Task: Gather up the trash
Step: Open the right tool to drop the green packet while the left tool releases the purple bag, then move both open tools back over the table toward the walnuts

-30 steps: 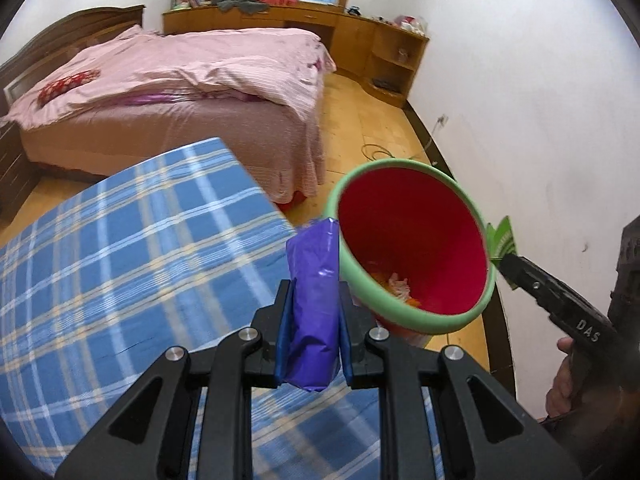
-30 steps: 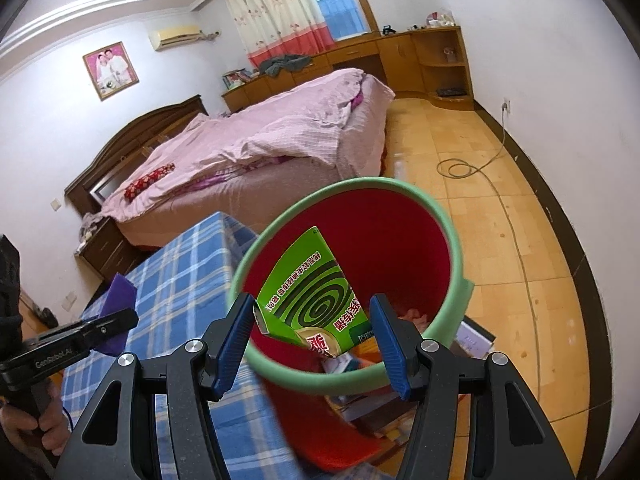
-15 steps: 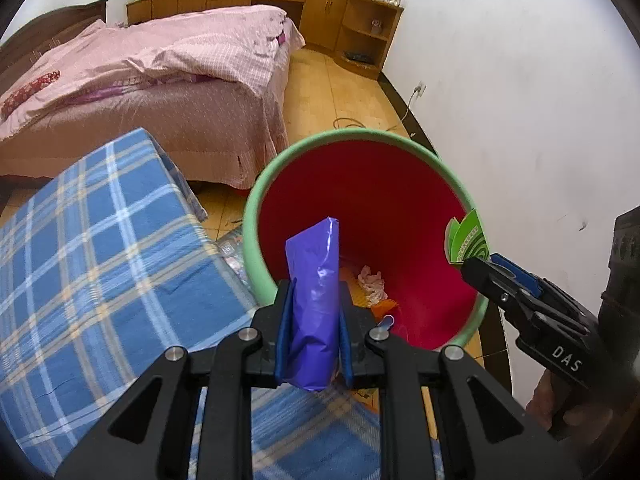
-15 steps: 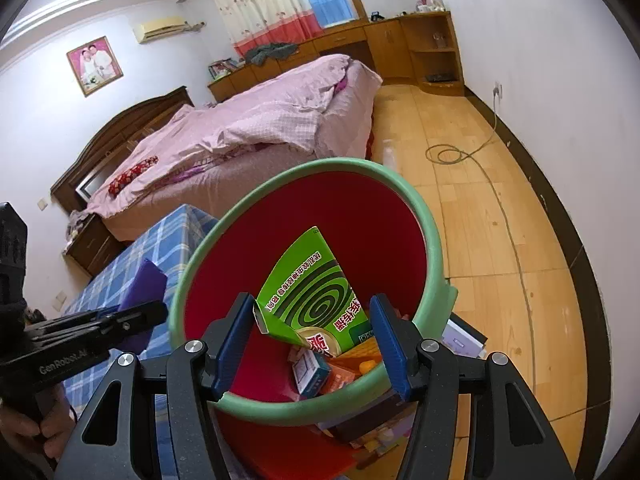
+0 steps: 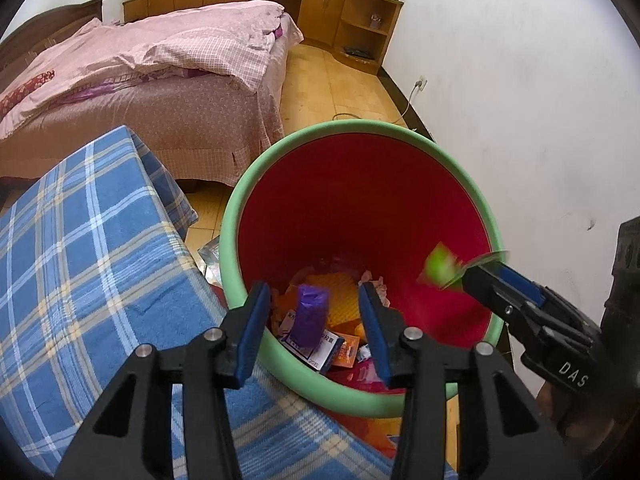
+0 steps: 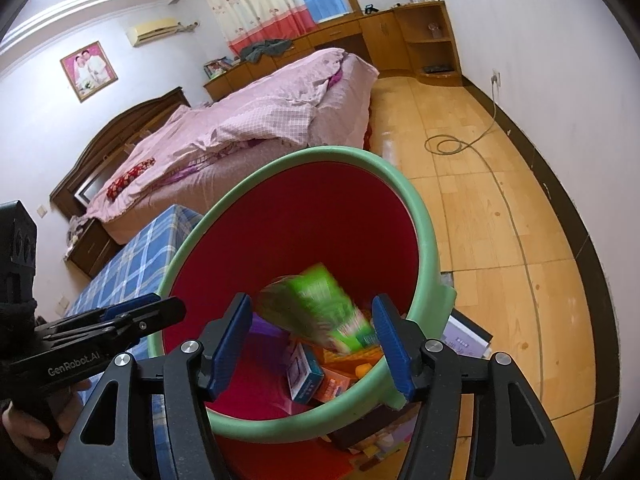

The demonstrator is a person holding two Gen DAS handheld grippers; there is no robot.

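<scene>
Left wrist view: one red bin (image 5: 360, 208) beside plaid bench (image 5: 92, 264), pink bed (image 5: 160, 68) beyond. Left claw (image 5: 316, 320) wide, purple packet (image 5: 310, 316) loose over bin litter. Right claw (image 6: 312, 336) wide, blurred green box (image 6: 320, 308) between its fingers.

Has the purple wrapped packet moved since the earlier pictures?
Yes. The purple wrapped packet has left the now open left gripper and dropped inside the red bin's green rim.
</scene>
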